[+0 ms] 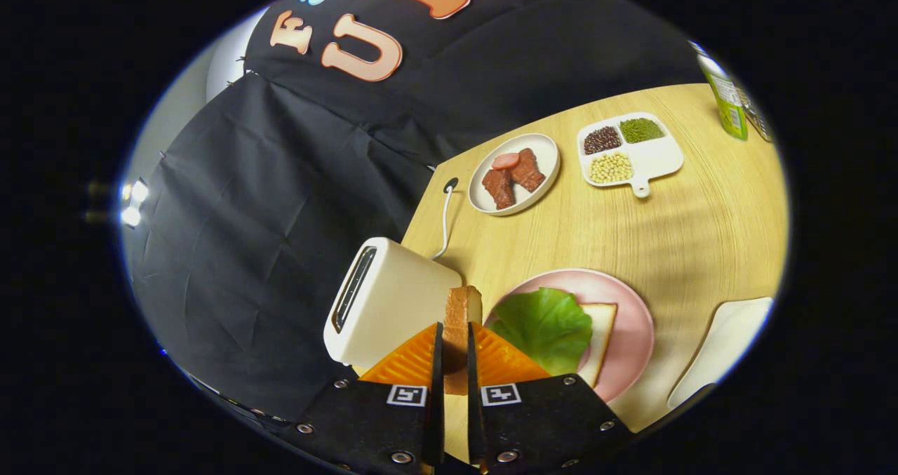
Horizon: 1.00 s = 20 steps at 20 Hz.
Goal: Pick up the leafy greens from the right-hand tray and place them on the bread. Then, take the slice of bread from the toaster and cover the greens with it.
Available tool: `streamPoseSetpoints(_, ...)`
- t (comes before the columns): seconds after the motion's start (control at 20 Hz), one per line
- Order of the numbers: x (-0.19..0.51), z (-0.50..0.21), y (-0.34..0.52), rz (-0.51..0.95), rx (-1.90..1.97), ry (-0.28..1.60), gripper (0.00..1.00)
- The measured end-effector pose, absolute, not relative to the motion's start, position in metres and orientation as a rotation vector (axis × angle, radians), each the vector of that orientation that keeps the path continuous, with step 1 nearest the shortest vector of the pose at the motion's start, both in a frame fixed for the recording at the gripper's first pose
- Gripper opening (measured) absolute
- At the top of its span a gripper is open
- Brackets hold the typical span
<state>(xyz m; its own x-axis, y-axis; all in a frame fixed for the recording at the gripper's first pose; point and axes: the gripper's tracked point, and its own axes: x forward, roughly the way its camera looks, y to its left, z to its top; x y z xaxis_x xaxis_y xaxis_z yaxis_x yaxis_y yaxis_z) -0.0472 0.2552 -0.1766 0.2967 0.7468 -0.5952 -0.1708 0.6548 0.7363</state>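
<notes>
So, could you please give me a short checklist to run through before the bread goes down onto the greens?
1. Gripper jaws shut on the bread slice: ok.
2. Slice clear of the toaster: ok, held beside it.
3. Leafy greens lying on the lower bread: ok.
4. Pink plate reachable, nothing in the way: ok.
5. Held slice above the greens: not ok, off to their side.
6. Grip firmness: cannot tell.

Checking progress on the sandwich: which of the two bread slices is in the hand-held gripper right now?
The upright brown-crusted bread slice, pinched between the orange fingers of the hand-held gripper. The other slice lies flat under the green leaf on the pink plate.
</notes>
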Motion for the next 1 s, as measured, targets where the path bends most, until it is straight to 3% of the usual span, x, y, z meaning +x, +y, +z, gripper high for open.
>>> streamPoseSetpoints(0.75, -0.052, -0.253, 0.207, 0.486, 0.535, 1.160, 0.14)
streamPoseSetpoints(1.0, -0.050, -0.257, 0.194, 0.463, 0.450, 1.114, 0.31)
